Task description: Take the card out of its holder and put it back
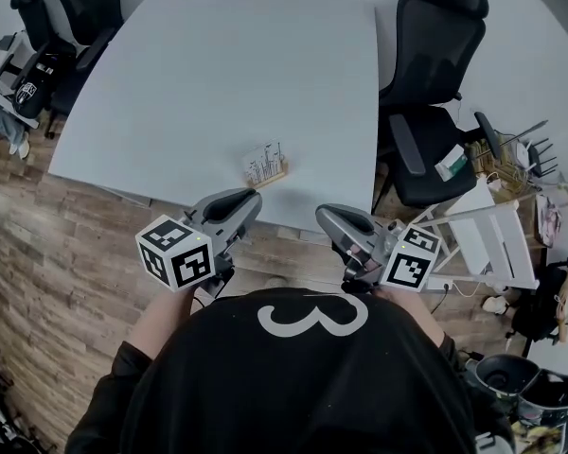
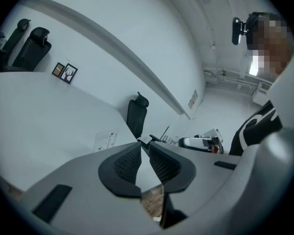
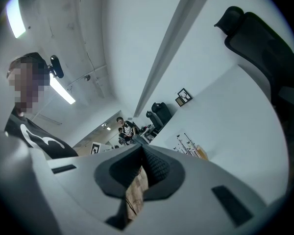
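Standing in its wooden holder, the card sits by the desk's near edge. Off that edge, the left gripper is barely parted and empty; the right gripper is closed, empty.

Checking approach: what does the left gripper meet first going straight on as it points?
From the left gripper, likely the table near its front edge, just right of the card in its holder; height is unclear.
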`<action>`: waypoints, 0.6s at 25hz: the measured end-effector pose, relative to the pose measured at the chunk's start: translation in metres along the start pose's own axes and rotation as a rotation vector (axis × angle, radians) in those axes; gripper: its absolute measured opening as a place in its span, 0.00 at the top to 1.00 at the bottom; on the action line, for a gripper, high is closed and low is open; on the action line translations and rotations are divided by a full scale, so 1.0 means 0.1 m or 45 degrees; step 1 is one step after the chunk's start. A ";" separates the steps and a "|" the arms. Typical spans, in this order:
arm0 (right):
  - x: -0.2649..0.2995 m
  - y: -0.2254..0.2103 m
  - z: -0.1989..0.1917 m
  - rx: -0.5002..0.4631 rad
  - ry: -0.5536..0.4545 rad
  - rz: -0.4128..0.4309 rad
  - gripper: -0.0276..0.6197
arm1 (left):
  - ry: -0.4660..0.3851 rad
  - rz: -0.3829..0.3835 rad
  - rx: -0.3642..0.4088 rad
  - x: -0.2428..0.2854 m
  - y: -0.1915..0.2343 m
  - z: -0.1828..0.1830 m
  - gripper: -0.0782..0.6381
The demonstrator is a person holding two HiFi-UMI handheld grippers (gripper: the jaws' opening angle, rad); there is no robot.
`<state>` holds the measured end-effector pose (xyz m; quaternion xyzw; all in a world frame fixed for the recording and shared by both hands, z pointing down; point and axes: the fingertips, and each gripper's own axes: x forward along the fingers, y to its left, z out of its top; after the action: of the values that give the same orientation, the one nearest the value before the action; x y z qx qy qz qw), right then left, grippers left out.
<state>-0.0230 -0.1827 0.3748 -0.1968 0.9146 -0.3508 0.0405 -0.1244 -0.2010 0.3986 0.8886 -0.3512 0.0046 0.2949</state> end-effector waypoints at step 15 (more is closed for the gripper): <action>0.05 -0.27 0.00 0.050 0.021 -0.045 0.94 | 0.180 0.168 0.187 0.23 0.80 -0.17 0.70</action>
<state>-0.0182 -0.2027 0.3923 -0.2095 0.9042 -0.3709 0.0307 -0.1538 -0.2526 0.4587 0.8803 -0.3859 0.1123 0.2520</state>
